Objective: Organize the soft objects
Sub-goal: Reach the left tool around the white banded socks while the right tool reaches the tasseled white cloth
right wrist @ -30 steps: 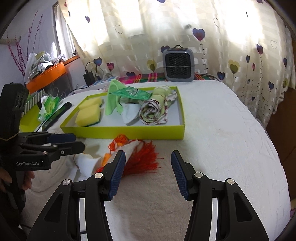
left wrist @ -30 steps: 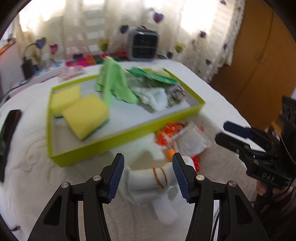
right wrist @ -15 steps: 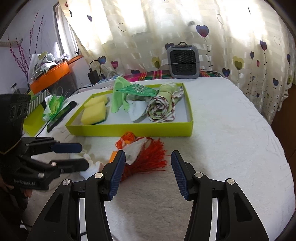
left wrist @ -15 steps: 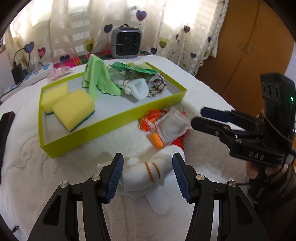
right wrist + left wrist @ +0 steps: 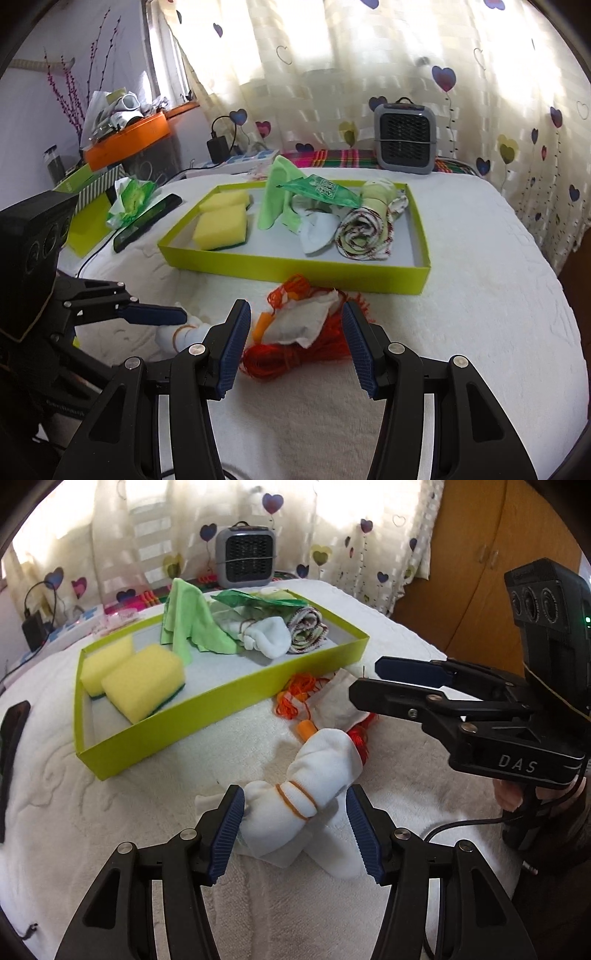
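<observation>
Left wrist: white sock bundle [image 5: 306, 797] between opening left gripper [image 5: 295, 834], seemingly untouched

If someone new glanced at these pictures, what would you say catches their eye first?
Probably the lime-green tray on the white bedspread, with yellow sponges at one end and rolled cloths at the other. In front of it lies a banded white sock bundle between the left gripper's opening jaws, untouched. Beside it sits a red-orange tassel heap before the open right gripper.
</observation>
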